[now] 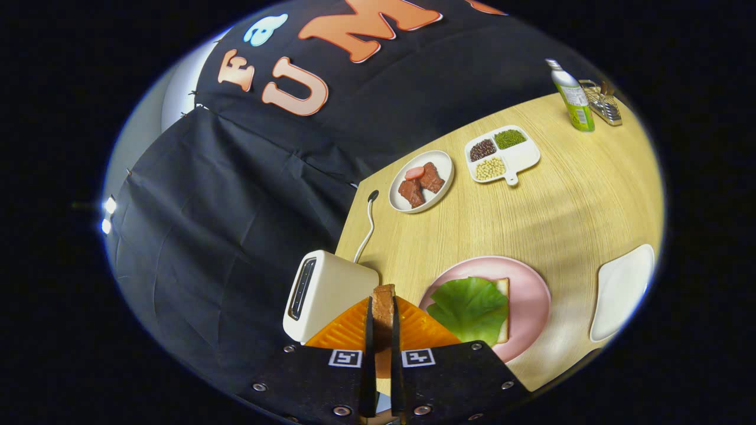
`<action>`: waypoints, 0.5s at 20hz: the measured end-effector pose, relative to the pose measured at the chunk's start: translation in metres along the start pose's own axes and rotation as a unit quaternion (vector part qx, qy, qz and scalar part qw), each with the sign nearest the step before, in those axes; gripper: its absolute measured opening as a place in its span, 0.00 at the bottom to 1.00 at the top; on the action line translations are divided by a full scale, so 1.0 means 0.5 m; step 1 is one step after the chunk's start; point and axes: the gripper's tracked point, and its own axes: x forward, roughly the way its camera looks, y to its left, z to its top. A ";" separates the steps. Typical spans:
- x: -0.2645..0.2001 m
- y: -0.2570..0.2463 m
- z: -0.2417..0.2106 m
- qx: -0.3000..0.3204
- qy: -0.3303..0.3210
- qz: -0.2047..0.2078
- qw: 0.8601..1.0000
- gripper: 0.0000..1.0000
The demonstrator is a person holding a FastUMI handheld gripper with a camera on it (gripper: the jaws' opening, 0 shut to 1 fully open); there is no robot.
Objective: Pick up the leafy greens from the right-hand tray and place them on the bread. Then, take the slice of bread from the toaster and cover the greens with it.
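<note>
Gripping the toast slice edge-on, your gripper has its two fingers drawn in narrow, one pressed against each flat face, so the slice stands upright between them with its crust pointing forward and its thin edge toward you. Just to the left of the fingers sits the white toaster, its slot facing up and its cord trailing off across the wooden table. Your target lies the other way: just ahead and to the right of the fingers is the pink plate, carrying the lower bread slice with the lettuce leaf spread over it. To my eye the move ahead is a short carry rightward, and it turns on tipping the slice from upright to flat so its broad face meets the lettuce. Beyond the plate, well apart, are the white tray, a meat dish and a divided bean dish
</note>
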 end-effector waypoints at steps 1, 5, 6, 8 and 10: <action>0.008 -0.015 -0.005 0.003 0.002 -0.001 1.000 0.10; 0.034 -0.070 -0.015 0.010 0.006 -0.006 1.000 0.10; 0.043 -0.081 -0.016 0.013 0.005 -0.006 1.000 0.10; 0.058 -0.113 -0.027 0.015 0.009 -0.016 1.000 0.10; 0.070 -0.129 -0.040 0.019 0.016 -0.014 1.000 0.10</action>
